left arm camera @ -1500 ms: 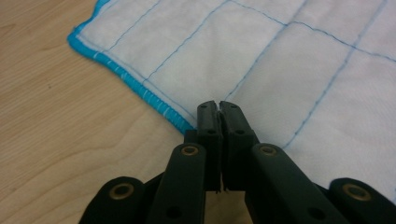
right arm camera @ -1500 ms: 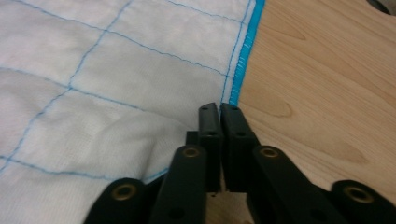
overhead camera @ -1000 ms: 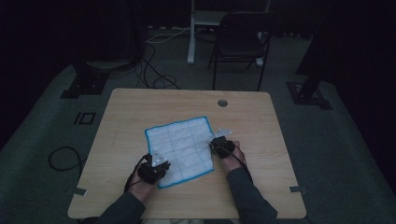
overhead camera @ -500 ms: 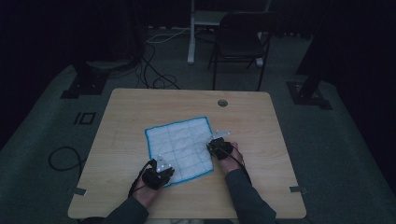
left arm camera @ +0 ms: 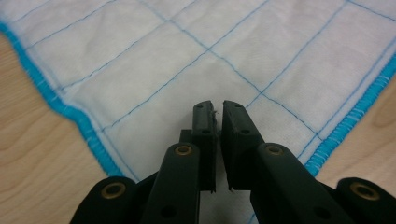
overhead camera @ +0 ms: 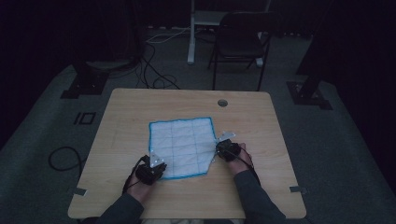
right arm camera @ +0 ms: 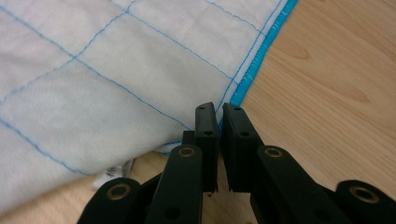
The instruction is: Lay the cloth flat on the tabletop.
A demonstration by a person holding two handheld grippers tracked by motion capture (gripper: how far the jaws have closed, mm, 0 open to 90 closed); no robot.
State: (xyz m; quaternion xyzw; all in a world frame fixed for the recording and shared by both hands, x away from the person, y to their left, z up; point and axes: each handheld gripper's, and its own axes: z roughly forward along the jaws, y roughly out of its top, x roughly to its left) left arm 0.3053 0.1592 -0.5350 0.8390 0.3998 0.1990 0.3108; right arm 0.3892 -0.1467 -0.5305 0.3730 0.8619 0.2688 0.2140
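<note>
White quilted cloth [overhead camera: 183, 148], blue-edged, flat on wooden table [overhead camera: 140, 107]. Left gripper [left arm camera: 215, 109]: jaws nearly shut over near corner, apparently pinching fabric. Right gripper [right arm camera: 215, 112]: jaws together at cloth edge, hold uncertain. Risk: thin pinch slips, corner drops; uneven pull bunches cloth.

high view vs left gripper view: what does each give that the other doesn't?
High view: whole table, chair behind, right gripper at the right corner of the cloth. Left gripper view: blue grid stitching and blue hem close up, jaws almost closed above the fabric. Both: the white cloth flat on wood, left gripper at its near-left corner.
</note>
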